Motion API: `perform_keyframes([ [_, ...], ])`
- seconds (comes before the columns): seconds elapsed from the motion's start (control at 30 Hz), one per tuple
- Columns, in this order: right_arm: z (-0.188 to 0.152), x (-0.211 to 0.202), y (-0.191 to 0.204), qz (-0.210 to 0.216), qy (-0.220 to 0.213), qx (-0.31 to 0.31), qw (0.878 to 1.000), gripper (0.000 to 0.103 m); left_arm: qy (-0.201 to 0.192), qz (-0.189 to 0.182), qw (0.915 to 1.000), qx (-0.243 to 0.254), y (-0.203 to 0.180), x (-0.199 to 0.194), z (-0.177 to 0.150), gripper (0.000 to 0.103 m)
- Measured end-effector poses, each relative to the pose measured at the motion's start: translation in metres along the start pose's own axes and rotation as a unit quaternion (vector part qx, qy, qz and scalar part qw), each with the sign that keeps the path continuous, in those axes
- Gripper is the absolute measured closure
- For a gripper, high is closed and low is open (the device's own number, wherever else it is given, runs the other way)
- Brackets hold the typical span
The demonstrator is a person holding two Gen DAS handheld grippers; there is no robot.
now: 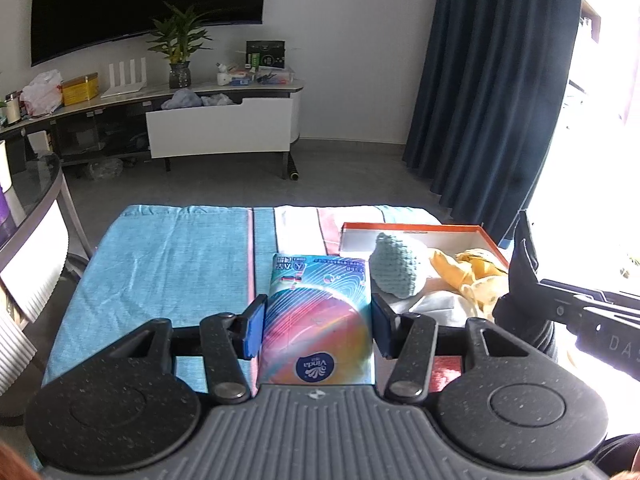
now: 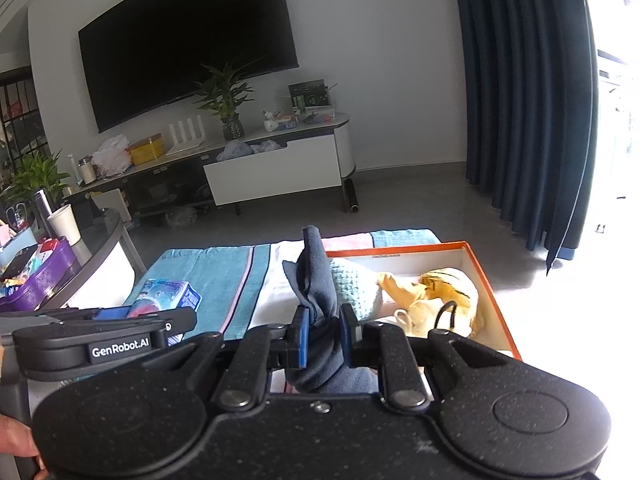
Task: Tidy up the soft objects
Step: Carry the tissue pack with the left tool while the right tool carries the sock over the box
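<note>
The left gripper (image 1: 318,328) clamps a colourful plastic-wrapped tissue pack (image 1: 320,316) at lower centre. The right gripper (image 2: 324,334) pinches a dark navy cloth (image 2: 318,280) beside the orange-rimmed cardboard box (image 2: 496,300).

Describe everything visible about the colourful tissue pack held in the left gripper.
The soft plastic-wrapped tissue pack is a flat rectangular packet printed with swirling blue, pink and yellow bands, small text at its far end and a round blue "Vinda" logo at its near end. The left gripper is shut on it, its blue pads pressing both long sides. It points away from the camera over the blue cloth, beside the orange-rimmed box. Whether its underside touches the cloth cannot be told.
</note>
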State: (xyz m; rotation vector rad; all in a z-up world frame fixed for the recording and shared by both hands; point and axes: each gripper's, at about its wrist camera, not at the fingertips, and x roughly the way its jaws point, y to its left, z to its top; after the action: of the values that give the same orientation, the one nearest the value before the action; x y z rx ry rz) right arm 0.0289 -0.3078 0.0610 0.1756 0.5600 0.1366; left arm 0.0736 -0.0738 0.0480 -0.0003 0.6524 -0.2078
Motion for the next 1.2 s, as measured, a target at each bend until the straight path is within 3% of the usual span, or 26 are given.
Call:
perform_keyframes([
  [1.2,0.004,-0.027,-0.068,-0.073,-0.028,0.050,0.996,0.083,0.009,-0.083,0.9952,0.052,-0.076,0.023,0.007,0.050],
])
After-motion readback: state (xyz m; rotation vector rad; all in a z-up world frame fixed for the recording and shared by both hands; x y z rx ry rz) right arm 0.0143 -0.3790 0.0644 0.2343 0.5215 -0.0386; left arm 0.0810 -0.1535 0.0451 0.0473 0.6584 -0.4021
